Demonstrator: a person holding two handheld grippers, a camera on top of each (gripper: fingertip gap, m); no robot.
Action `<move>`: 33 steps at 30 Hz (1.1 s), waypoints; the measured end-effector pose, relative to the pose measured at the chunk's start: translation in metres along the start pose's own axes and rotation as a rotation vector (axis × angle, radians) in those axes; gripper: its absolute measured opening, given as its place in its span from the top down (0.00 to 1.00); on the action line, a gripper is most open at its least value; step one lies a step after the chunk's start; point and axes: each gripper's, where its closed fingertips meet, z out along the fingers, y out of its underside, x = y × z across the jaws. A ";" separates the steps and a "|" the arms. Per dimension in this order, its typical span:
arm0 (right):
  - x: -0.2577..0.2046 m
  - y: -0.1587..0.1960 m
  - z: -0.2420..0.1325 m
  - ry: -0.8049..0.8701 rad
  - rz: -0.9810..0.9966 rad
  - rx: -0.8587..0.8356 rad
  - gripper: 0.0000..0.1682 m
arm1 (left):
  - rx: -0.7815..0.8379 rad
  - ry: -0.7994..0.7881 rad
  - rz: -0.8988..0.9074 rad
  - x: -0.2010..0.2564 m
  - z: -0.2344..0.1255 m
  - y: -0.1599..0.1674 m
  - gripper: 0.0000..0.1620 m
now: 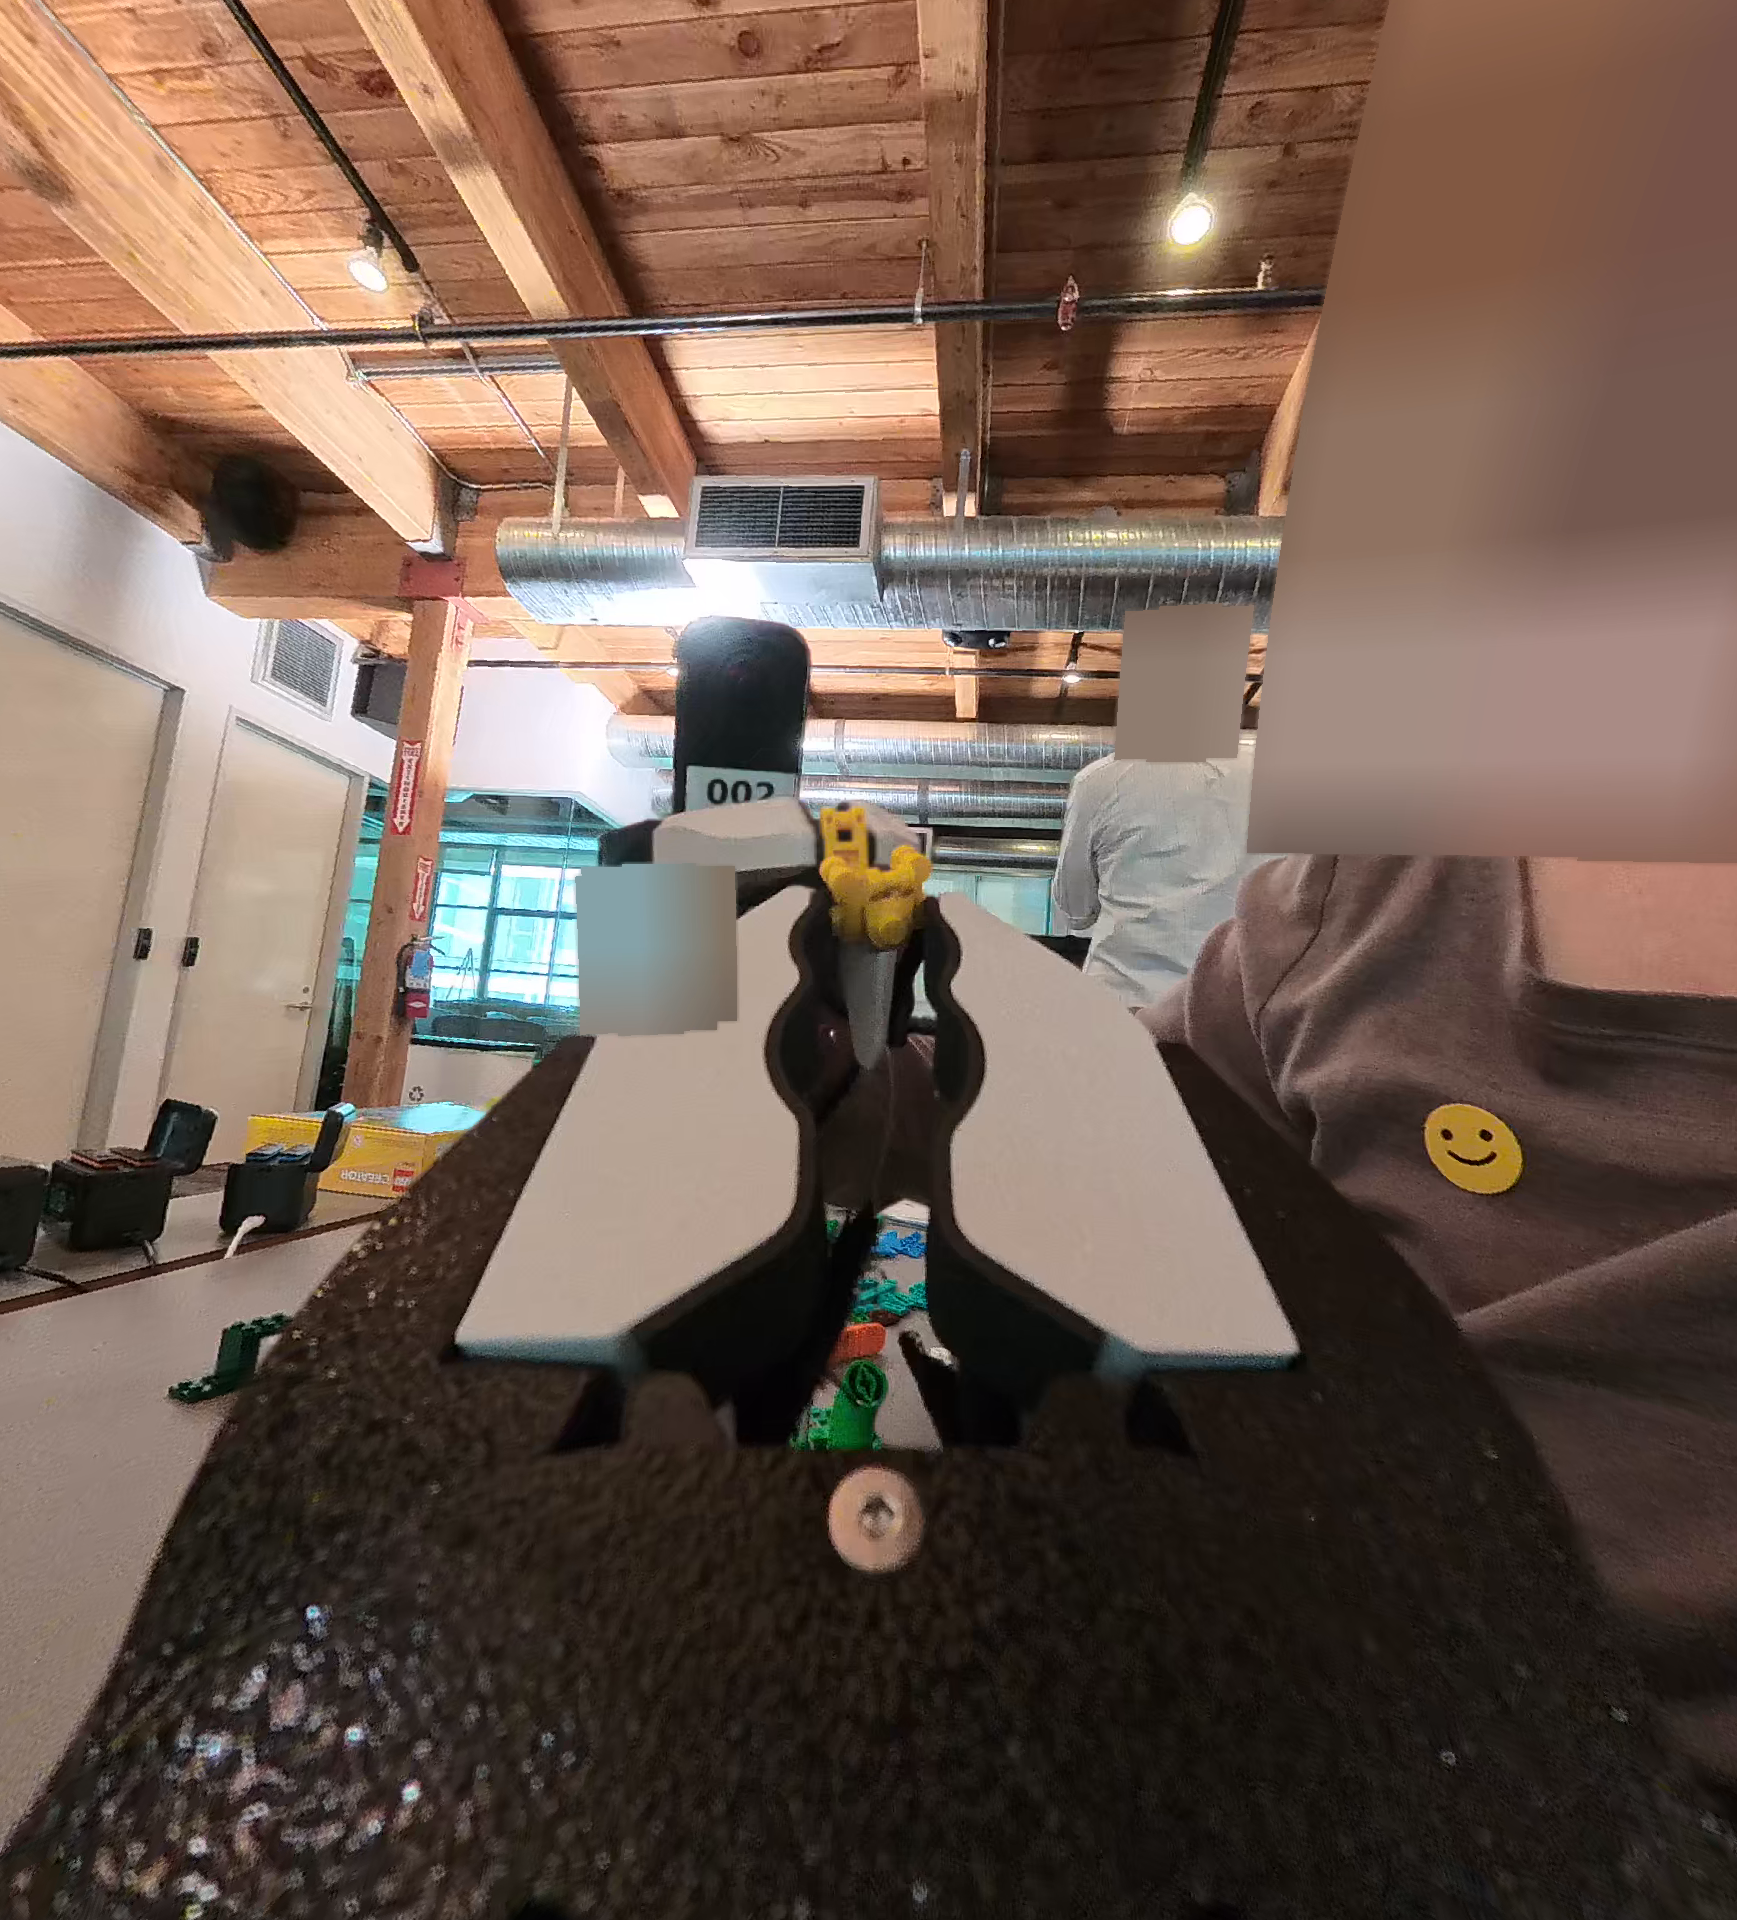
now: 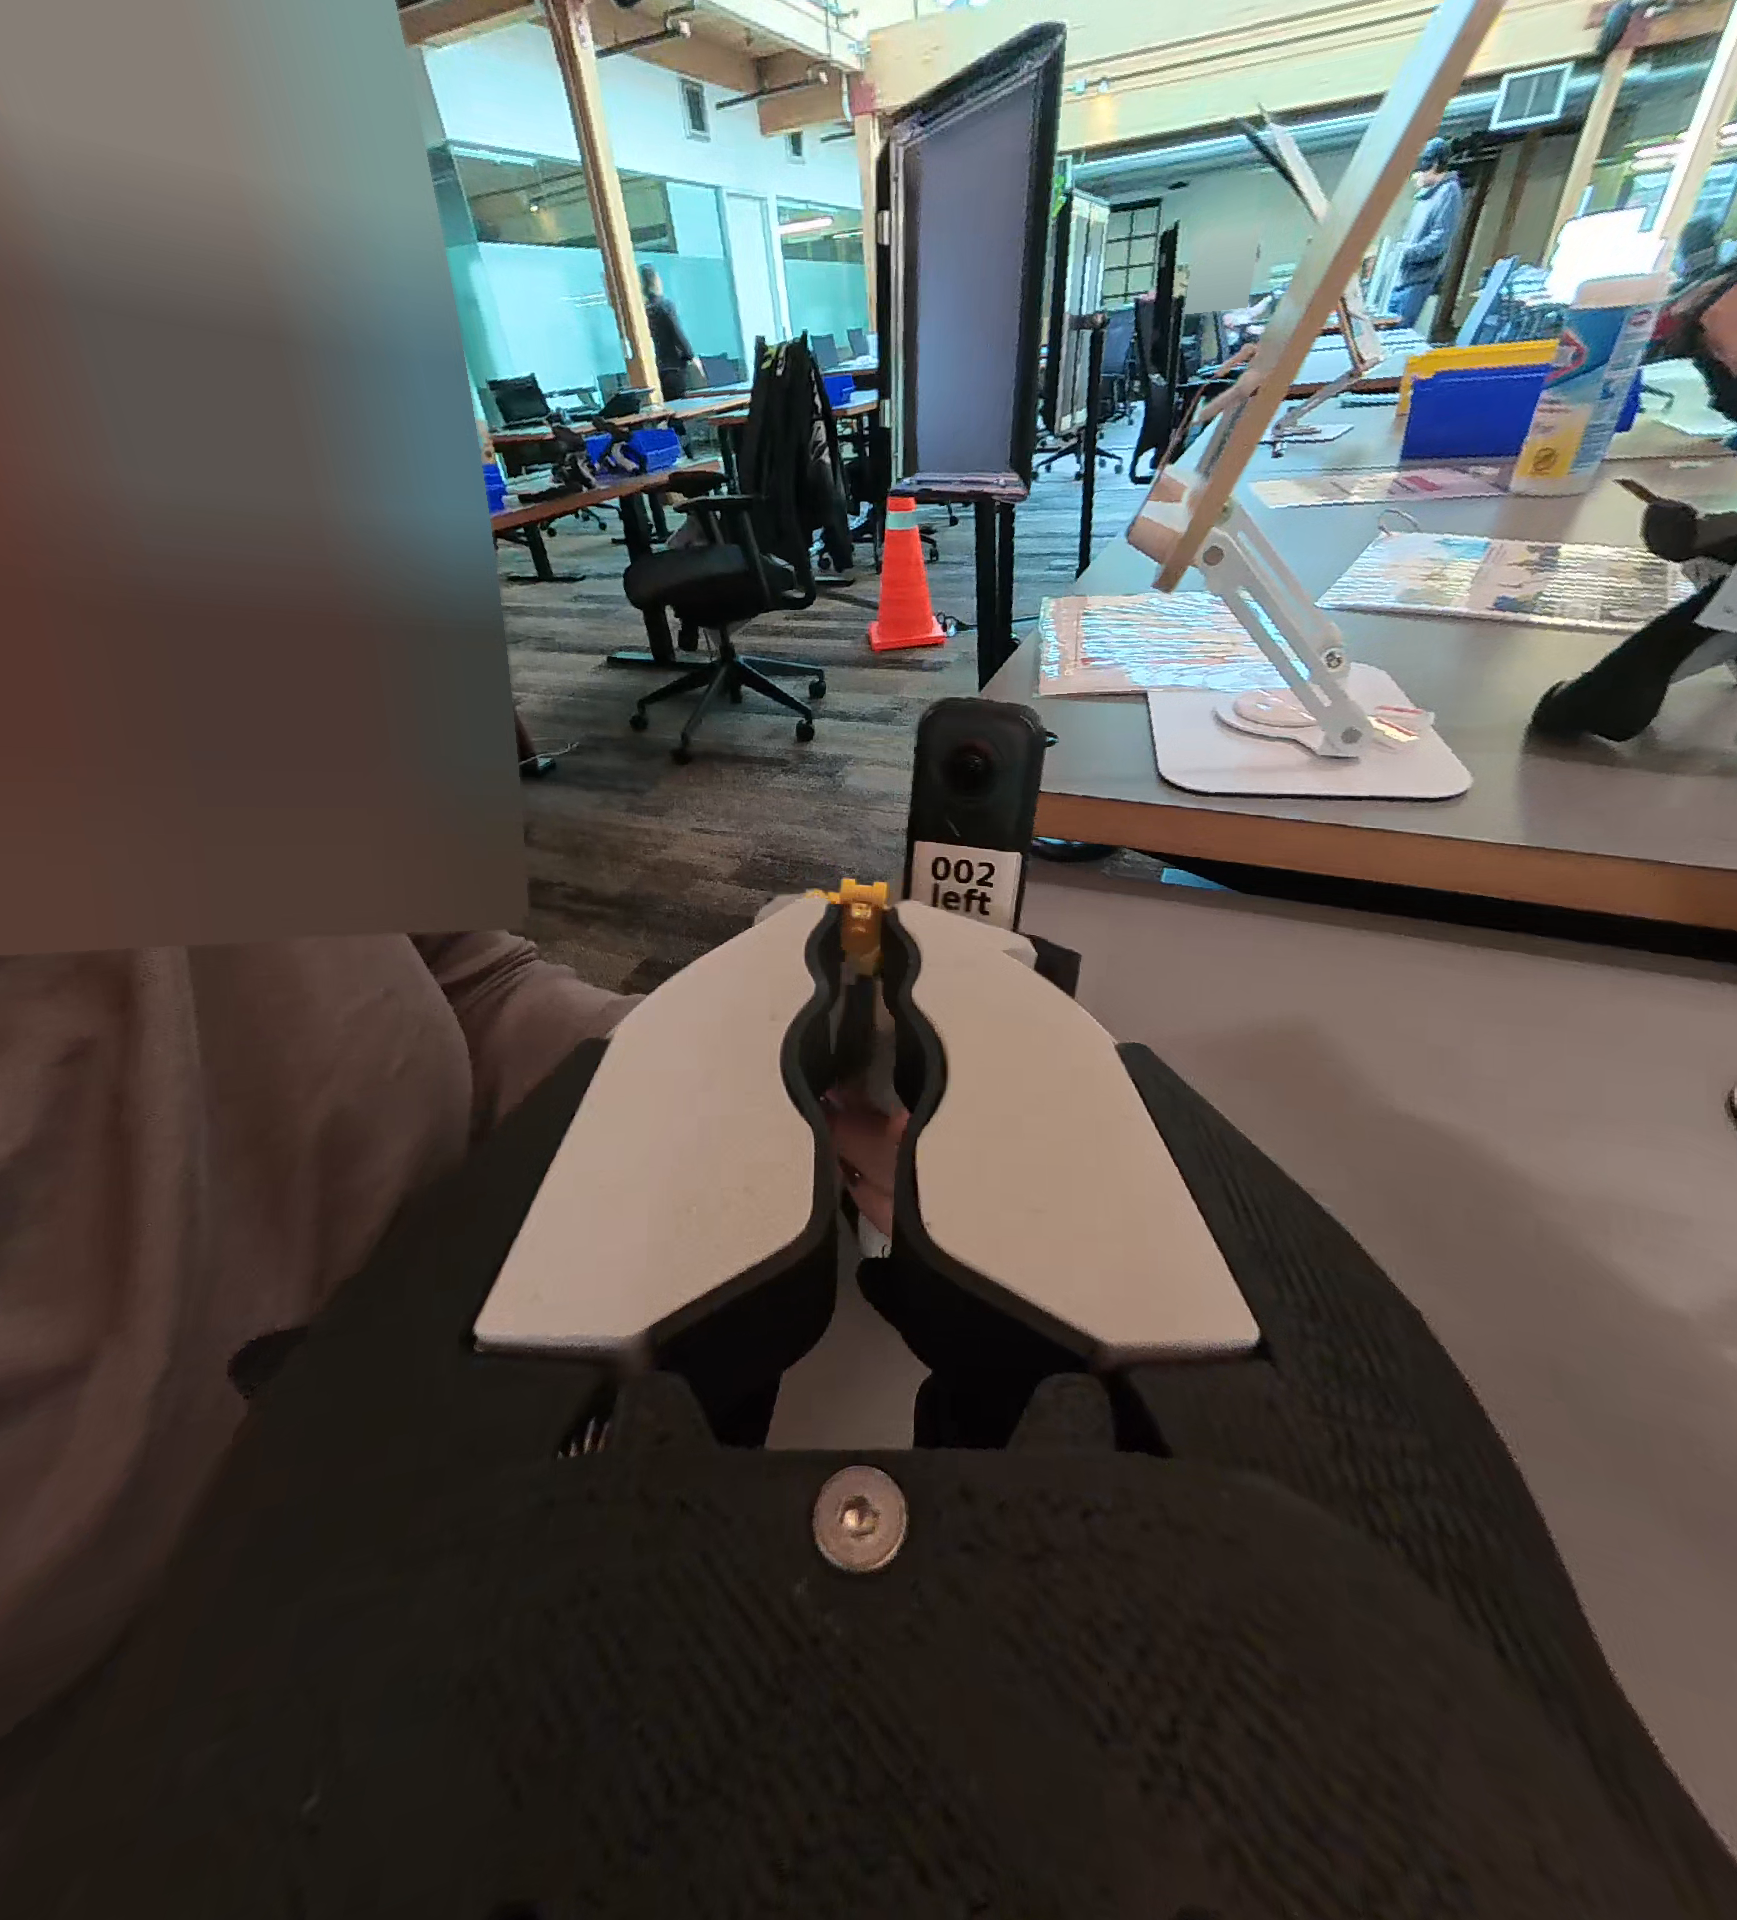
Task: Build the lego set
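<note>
Left claw (image 1: 872, 925) and right claw (image 2: 859, 935) both clenched on the yellow lego piece (image 1: 869, 878), tip to tip above the worktop (image 2: 1363, 1091).

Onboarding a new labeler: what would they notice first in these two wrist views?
First, the small yellow lego piece held up in the air at the tips of the two grippers, which meet nose to nose: the left gripper and the right gripper both look shut on it. Next, the loose green and orange lego parts on the grey table below the left gripper.
</note>
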 end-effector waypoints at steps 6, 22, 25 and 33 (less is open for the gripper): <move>-0.007 0.006 0.000 -0.021 -0.031 -0.055 0.97 | -0.015 0.013 -0.007 0.002 0.001 0.003 0.90; -0.011 0.012 0.002 0.010 -0.068 -0.089 0.97 | -0.061 0.053 -0.048 0.007 -0.001 0.008 0.90; -0.011 0.013 0.002 0.022 -0.063 -0.095 0.97 | -0.077 0.046 -0.040 0.006 -0.001 0.010 0.90; -0.012 0.017 -0.002 0.023 -0.049 -0.118 0.97 | -0.105 0.057 -0.069 0.007 0.000 0.014 0.90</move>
